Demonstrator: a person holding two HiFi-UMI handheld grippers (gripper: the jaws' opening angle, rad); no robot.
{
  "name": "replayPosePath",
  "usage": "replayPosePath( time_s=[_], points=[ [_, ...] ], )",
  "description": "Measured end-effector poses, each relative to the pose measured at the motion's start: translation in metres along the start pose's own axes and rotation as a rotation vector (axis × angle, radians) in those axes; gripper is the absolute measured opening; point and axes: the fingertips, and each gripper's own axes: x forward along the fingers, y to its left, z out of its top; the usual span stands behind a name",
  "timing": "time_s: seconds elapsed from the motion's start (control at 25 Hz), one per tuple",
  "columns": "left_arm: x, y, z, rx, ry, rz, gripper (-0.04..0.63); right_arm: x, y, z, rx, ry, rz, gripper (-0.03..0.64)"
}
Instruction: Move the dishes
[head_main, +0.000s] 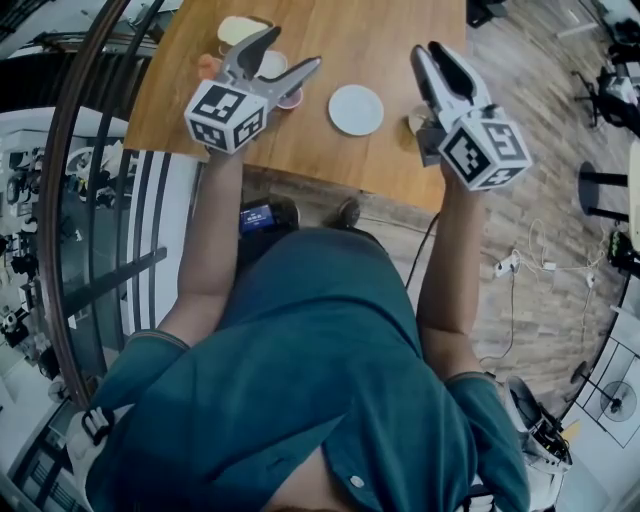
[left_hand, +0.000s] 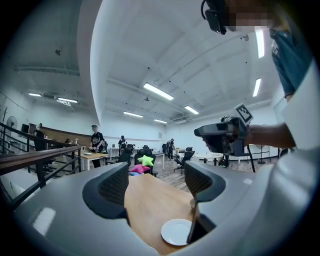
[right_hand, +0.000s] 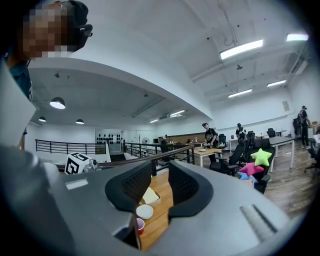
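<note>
I hold both grippers level over the near side of the wooden table (head_main: 380, 40), one on each side of me. The left gripper (head_main: 296, 48) sits at about 11 o'clock in the head view. Its jaws stand well apart with nothing between them, and I see only bare tabletop through the gap. The right gripper (head_main: 428, 48) is at about 1 o'clock. Its jaws leave only a narrow slot, and they grip nothing either.

The white plate (head_main: 356, 109) lies flat on the table at 12 o'clock, between the two grippers and touching neither. In the left gripper view it shows at 5 o'clock, with its right edge cut off by that gripper's right-hand jaw.

The other dishes sit on the left part of the table, under and beyond the left gripper. Through the right gripper's slot I see them in a row. A red cup (right_hand: 140, 225) is nearest, a white bowl (right_hand: 144, 211) is just beyond it, and a beige square dish (right_hand: 150, 196) is farther still. Whether the three touch, I cannot tell.

A dark curved railing (head_main: 75, 200) runs along the table's left side at 9 o'clock. Beyond the far end of the table a green star cushion (left_hand: 145, 160) and a pink one (left_hand: 139, 169) rest on office chairs. Several people stand at desks further back.
</note>
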Motion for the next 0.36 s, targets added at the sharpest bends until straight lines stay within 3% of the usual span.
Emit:
replayPosePath(
  time_s=[0.36],
  points=[
    [0.006, -0.002, 0.004, 0.002, -0.003, -0.021, 0.348, -0.006, -0.007, -0.001, 0.005, 0.023, -0.041, 0.091]
  ],
)
